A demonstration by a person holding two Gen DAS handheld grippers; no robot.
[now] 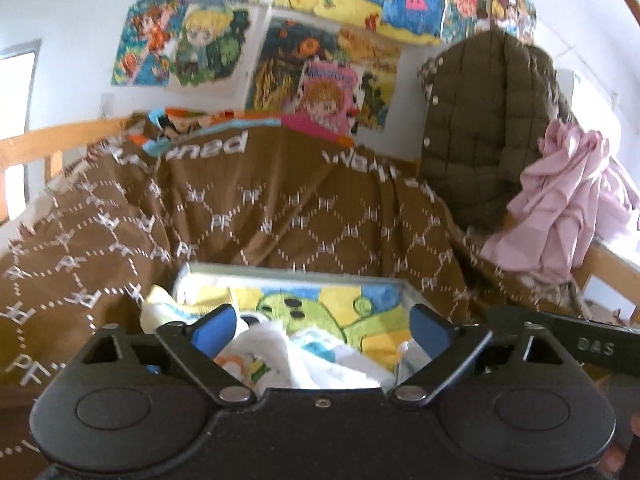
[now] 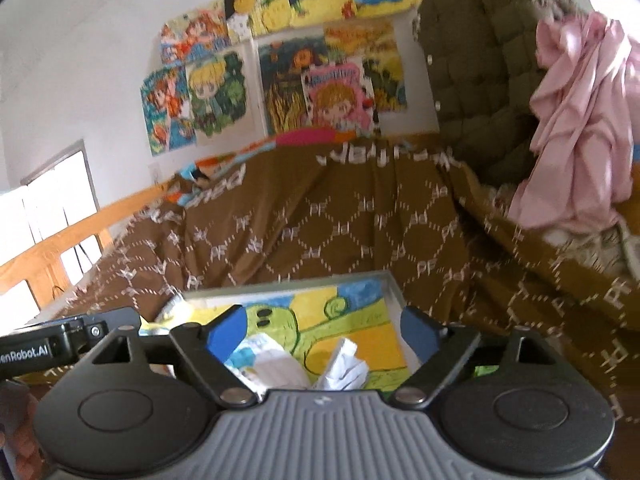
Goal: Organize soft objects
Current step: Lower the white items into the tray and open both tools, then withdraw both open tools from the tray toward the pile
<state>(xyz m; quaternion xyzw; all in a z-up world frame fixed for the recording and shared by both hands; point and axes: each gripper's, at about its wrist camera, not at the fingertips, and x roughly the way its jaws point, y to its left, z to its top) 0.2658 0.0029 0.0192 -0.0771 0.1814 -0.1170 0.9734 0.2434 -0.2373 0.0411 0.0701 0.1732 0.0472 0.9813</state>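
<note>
Cloths lie loose in a shallow white-rimmed box [image 1: 412, 292] whose bottom shows a bright green, yellow and blue cartoon picture: a crumpled white cloth with orange and blue print [image 1: 280, 352] towards its near left side, and a small folded white cloth [image 2: 344, 368] nearer the middle, seen best in the right wrist view. The box sits on a brown blanket with a white diamond and letter pattern [image 1: 280, 208], which drapes over a wooden-railed bed, so the soft things appear to be gathered in the box as one holder rather than left spread over the bedding. The left hand-held gripper [image 1: 320, 324] has its blue-padded fingers [image 1: 212, 328] spread wide apart above the printed cloth, with nothing pressed between them; the right hand-held gripper [image 2: 320, 328] likewise stands wide apart over the folded cloth, gripping nothing. Both point slightly downward at the box from its near edge, which suits a release into it. A pale yellow cloth [image 1: 160, 304] hangs over the box's left rim, half in and half out, and probably needs tucking in. Further back an olive quilted jacket [image 1: 480, 128] hangs against the wall and a pink garment [image 1: 568, 208] is draped over the bed rail, both well apart from the box and likely still to be sorted.
</note>
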